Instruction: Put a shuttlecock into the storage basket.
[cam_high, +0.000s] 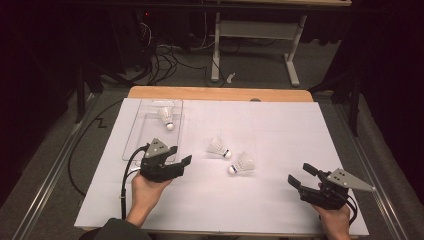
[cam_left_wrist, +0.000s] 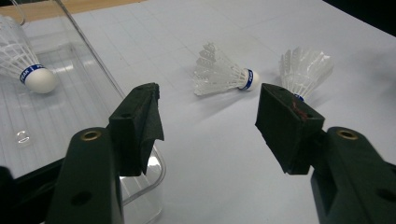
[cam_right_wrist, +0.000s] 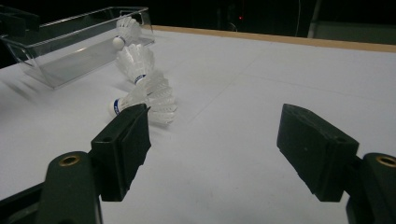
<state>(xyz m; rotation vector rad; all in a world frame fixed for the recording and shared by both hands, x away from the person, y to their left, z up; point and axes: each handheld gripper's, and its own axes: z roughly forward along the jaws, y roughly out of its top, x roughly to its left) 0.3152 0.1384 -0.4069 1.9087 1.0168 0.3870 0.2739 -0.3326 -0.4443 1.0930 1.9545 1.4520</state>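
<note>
Two white shuttlecocks are shown lying on their sides on the white sheet (cam_high: 280, 200) that covers the table, near its middle. The nearer-left shuttlecock (cam_high: 219, 148) lies with its cork pointing toward the right edge; the second shuttlecock (cam_high: 242, 164) lies just beside it, toward the near edge, cork pointing toward the near-left corner. A third shuttlecock (cam_high: 166, 118) is seen inside the clear tray (cam_high: 131, 145), which is set toward the far-left part of the sheet; the work in hand is judged to be the gathering of the shuttlecocks into that tray.

The left gripper (cam_high: 181, 157) is held by the near end of the tray, its jaws standing wide apart with nothing between them; in the left gripper view the two loose shuttlecocks are framed ahead, between the pads (cam_left_wrist: 140, 126). The right gripper (cam_high: 301, 176) is held near the near-right corner, jaws likewise parted and empty.

Each shuttlecock is judged very light and easily rolled or flicked aside by a touch. The feather skirt is thin and springy and is likely to crush or bend under a hard squeeze; the rounded cork is firm but smooth and small, so slipping is to be expected. Hold is best taken at the cork or at the banded neck just behind it, with gentle closure.
</note>
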